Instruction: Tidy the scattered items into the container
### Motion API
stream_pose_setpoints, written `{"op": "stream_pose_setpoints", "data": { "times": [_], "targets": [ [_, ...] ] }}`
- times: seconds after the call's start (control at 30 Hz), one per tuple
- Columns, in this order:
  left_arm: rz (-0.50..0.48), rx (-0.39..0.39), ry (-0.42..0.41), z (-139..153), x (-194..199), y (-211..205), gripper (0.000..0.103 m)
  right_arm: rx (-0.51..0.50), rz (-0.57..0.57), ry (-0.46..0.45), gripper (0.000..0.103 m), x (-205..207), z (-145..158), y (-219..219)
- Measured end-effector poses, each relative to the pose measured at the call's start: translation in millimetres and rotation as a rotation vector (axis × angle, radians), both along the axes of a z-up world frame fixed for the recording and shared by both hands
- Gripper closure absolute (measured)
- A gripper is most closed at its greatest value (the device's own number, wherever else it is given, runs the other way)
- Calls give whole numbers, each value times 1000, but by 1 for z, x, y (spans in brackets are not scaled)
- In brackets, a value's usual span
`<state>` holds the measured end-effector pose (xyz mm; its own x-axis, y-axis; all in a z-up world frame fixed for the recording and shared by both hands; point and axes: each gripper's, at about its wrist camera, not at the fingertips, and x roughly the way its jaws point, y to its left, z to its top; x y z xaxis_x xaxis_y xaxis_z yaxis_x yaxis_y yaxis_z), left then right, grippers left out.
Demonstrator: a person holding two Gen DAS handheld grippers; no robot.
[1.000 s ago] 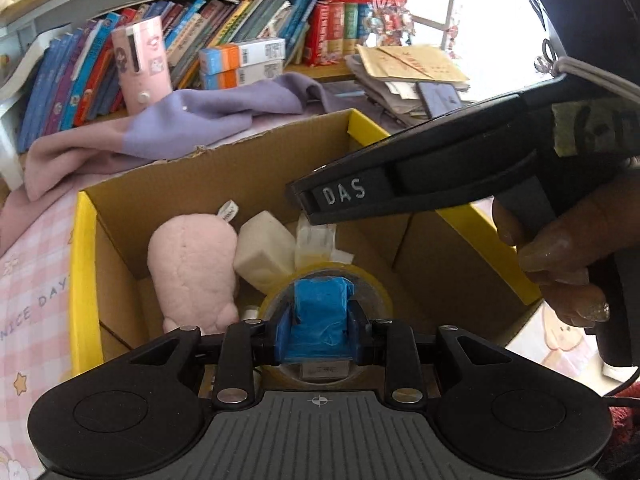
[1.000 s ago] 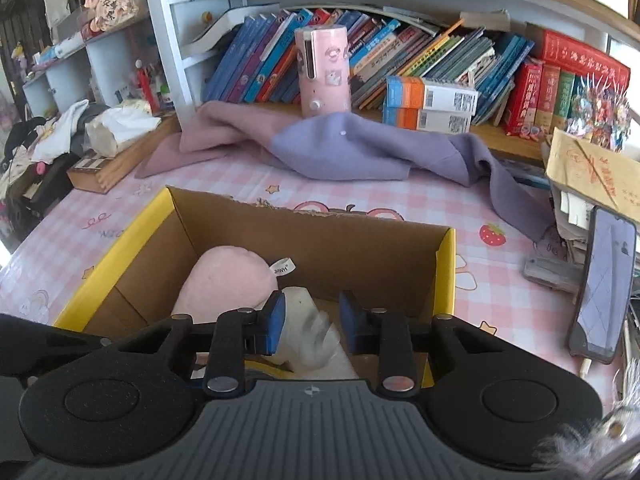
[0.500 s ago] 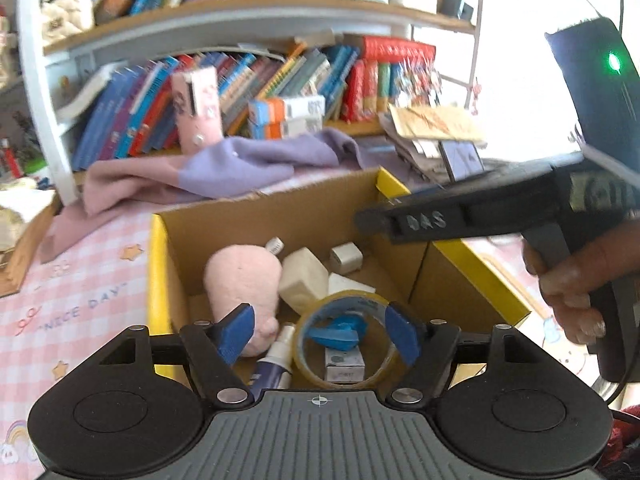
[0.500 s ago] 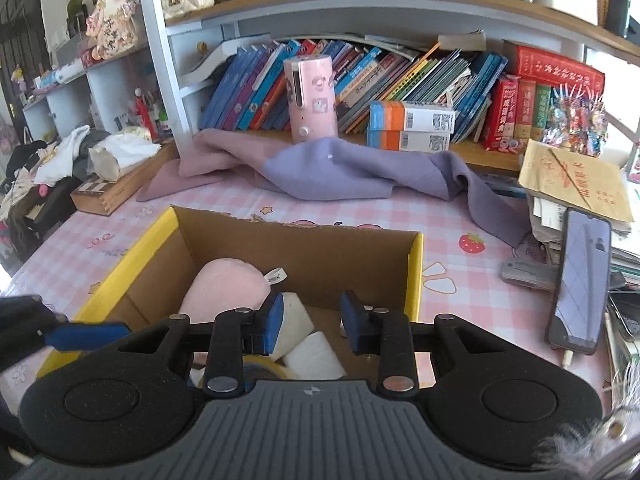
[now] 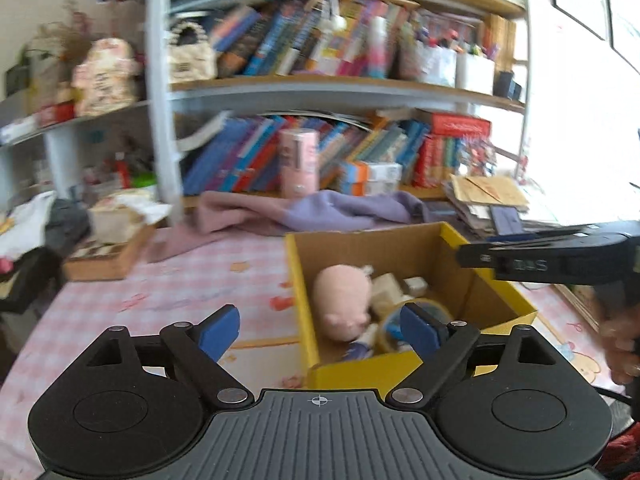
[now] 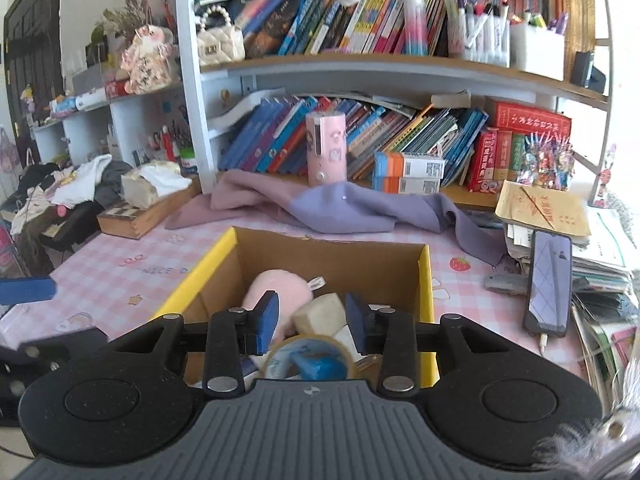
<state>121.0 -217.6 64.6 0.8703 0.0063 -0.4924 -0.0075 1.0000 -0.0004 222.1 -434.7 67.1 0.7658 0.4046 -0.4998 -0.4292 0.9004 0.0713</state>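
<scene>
A cardboard box with a yellow rim [image 5: 400,372] [image 6: 426,280] stands on the pink checked tablecloth. Inside lie a pink plush [image 5: 344,300] [image 6: 276,284], a pale block [image 6: 320,312] and a tape roll [image 6: 308,344] with a blue piece [image 6: 318,362] in its hole. My left gripper [image 5: 320,330] hovers at the box's near left corner, its jaws opening wide with nothing between them. My right gripper [image 6: 311,320] hangs above the box's near edge, jaws opening slowly and empty. In the left wrist view it [image 5: 520,266] reaches over the box's right wall.
A purple cloth [image 6: 340,208] lies behind the box under the bookshelf, with a pink cylinder [image 6: 326,148] behind it. A phone [image 6: 548,284] rests on a paper stack at the right. A wooden tray [image 6: 136,216] and clothes sit at the left.
My left gripper, shut low in the box over the tape roll, opened wide and drew back up and to the left. My right gripper also pulled back and rose, its jaws a little wider.
</scene>
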Motion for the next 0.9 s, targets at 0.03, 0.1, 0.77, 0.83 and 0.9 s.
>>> {"op": "stream_pose_setpoints", "data": {
  "times": [0.03, 0.1, 0.77, 0.83, 0.9],
  "targets": [
    [15, -2, -3, 0, -7, 6, 13, 4, -6, -2, 68, -8, 0, 2],
    [46, -7, -11, 0, -24, 17, 13, 6, -19, -6, 68, -28, -1, 7],
    [134, 67, 82, -39, -147, 49, 3, -69, -92, 106, 59, -189, -44, 39],
    [132, 57, 101, -40, -149, 51, 3, -70, -91, 126, 57, -194, -47, 41],
    [131, 53, 108, -42, -153, 52, 1, -70, -93, 132, 53, -199, -47, 42]
  ]
}}
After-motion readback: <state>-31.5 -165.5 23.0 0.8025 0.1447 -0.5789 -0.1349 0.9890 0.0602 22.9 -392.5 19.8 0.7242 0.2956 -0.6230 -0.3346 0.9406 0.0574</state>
